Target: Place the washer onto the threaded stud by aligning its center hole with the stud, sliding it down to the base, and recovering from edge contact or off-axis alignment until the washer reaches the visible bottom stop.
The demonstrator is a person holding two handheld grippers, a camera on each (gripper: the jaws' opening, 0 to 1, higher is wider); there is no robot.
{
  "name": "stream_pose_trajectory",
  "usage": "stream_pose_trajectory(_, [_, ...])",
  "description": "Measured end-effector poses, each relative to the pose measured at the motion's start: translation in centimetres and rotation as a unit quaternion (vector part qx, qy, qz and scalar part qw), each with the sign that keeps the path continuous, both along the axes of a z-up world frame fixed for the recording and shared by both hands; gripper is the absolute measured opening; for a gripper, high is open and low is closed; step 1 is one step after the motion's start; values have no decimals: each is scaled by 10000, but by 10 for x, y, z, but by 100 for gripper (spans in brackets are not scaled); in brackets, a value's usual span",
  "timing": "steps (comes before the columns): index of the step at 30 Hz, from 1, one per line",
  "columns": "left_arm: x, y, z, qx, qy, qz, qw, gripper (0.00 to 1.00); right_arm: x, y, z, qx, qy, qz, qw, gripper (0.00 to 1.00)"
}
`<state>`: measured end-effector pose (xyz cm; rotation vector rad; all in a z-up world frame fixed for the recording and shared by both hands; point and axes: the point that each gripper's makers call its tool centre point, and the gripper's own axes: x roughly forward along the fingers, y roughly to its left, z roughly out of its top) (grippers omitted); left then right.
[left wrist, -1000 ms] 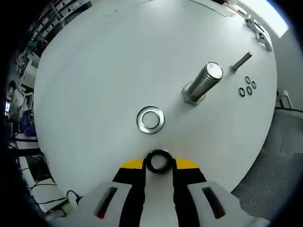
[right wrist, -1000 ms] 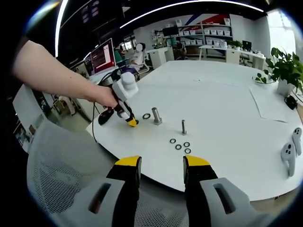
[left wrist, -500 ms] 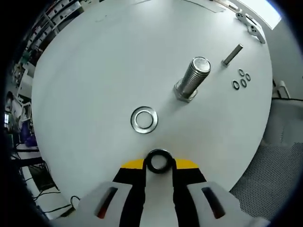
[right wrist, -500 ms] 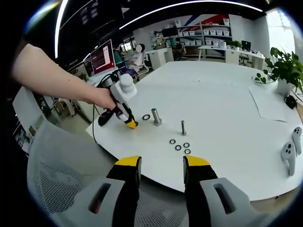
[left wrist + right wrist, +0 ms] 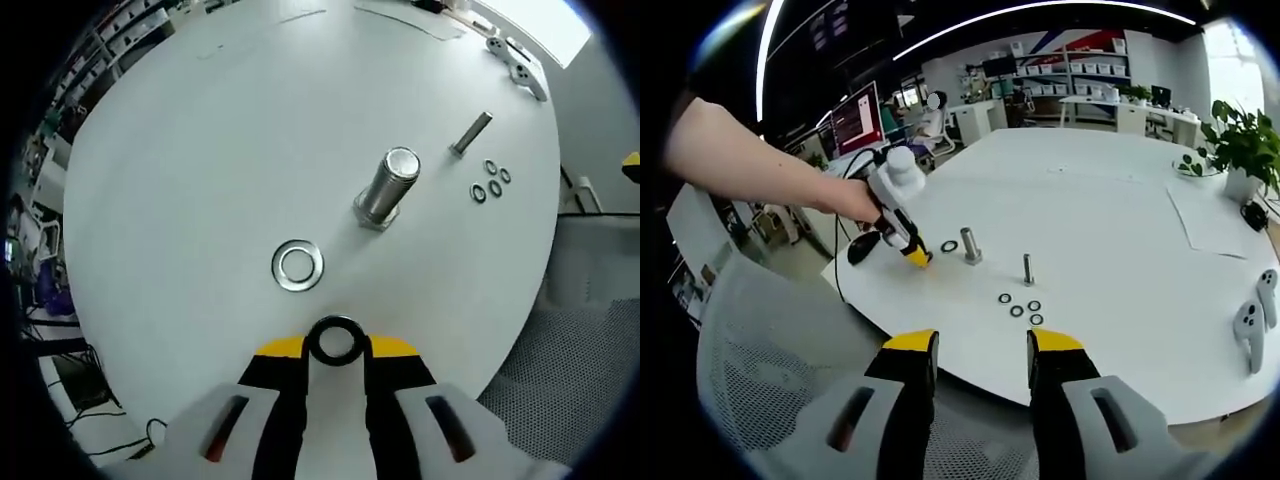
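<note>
1. The round white surface (image 5: 200,150) carries every part. The large upright threaded steel stud (image 5: 388,187) stands on its hex base near the middle, its long axis rising off the surface and leaning up-right in the left gripper view.
2. The left gripper (image 5: 336,345) hovers at the near edge with its yellow-tipped jaws pressed on a dark metal ring washer (image 5: 336,340), held edge-on between them. The stud lies ahead and to the right of these jaws, so the coming move is judged to be a carry forward and rightward, then a drop along the stud's axis.
3. A flat silver washer (image 5: 297,266) lies loose on the surface just beyond the jaws, left of and nearer than the stud.
4. The right gripper (image 5: 976,358) waits off the near rim over a mesh chair, jaws spread and empty, well apart from the stud; the left gripper is the nearer one.
5. A thin grey bolt (image 5: 468,134) and three small black rings (image 5: 489,183) sit beyond the stud, to the right.
6. Compared with a second ago, the stud and silver washer appear smaller and farther in the left gripper view: that gripper has risen or drawn back.
</note>
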<state>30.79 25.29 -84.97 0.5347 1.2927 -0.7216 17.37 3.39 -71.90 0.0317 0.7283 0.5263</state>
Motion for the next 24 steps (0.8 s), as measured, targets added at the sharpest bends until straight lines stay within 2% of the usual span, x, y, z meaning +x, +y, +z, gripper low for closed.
stream_pose_trajectory(5, [4,-6,10,-77,-106,-116,9998,18,0,0,0,3,-3,-1,10000,38])
stream_pose_trajectory(17, [25,-39,48,-237,-441,-788,9956,18,0,0,1,19,-17,-13,10000,38])
stream_pose_trajectory(24, [31,-54,63,-385,-492,-917,9938,18,0,0,1,22,-19,-7,10000,38])
